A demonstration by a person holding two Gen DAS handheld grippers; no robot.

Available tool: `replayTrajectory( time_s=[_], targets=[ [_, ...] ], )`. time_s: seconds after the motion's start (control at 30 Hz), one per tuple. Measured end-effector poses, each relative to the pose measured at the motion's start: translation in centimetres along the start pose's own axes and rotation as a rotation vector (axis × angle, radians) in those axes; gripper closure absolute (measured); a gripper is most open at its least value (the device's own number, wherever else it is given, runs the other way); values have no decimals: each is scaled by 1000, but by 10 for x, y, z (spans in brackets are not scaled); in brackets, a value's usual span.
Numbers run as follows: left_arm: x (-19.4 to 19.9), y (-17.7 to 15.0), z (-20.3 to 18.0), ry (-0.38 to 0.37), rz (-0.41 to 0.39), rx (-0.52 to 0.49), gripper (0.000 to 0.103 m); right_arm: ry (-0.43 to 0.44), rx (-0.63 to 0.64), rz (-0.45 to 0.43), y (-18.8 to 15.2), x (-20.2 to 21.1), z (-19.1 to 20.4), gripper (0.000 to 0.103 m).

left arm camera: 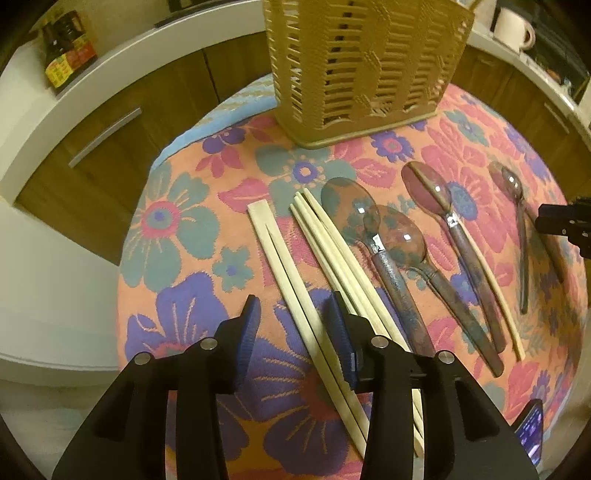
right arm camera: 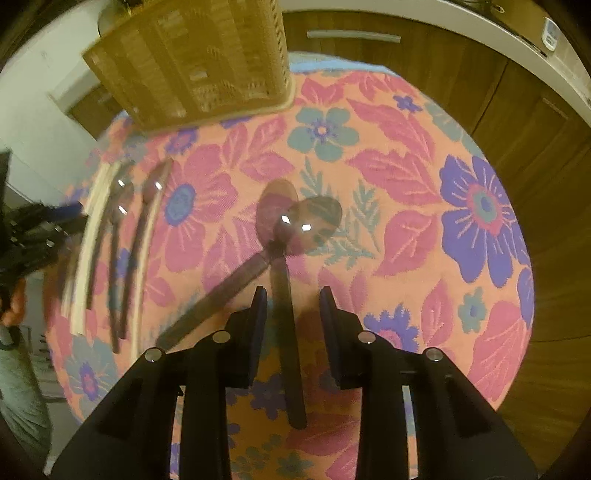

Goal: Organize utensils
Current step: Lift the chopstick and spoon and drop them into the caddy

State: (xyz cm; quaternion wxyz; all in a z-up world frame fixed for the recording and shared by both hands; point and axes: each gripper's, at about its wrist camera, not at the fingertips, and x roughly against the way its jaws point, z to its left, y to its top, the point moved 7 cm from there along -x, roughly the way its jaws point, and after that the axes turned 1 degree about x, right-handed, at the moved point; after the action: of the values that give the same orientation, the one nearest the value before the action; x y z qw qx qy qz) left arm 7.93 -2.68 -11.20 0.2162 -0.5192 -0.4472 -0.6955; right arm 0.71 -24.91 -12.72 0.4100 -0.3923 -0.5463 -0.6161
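A tan woven utensil basket (left arm camera: 365,62) stands at the far side of a round table with a floral cloth (left arm camera: 184,229). Pale wooden chopsticks (left arm camera: 291,291) lie on the cloth. My left gripper (left arm camera: 293,310) is open, its fingers on either side of one chopstick pair. Several translucent spoons (left arm camera: 373,236) lie to the right. My right gripper (right arm camera: 293,299) is open, straddling the handle of one of two crossed spoons (right arm camera: 284,295) lying on the cloth. The basket (right arm camera: 195,59) also shows in the right wrist view.
Wooden cabinets with a white counter (left arm camera: 92,85) curve behind the table. A dark sauce bottle (left arm camera: 66,48) and a white mug (left arm camera: 513,27) stand on it. A phone (left arm camera: 532,432) lies at the table's near right edge.
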Motion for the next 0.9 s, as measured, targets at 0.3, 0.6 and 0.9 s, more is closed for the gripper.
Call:
replayTrajectory(
  time_s=[0.3,0.6,0.9],
  targets=[
    [0,2,-10,-7,16,-35,88,-60,109,52,15,-10,23,94],
    [37,13,2,-100,-183,63,92,94,115,-168,36,53,49,94],
    [136,77,6,-208,-524,131,92,189,146,-434,94,122,80,94]
  ],
)
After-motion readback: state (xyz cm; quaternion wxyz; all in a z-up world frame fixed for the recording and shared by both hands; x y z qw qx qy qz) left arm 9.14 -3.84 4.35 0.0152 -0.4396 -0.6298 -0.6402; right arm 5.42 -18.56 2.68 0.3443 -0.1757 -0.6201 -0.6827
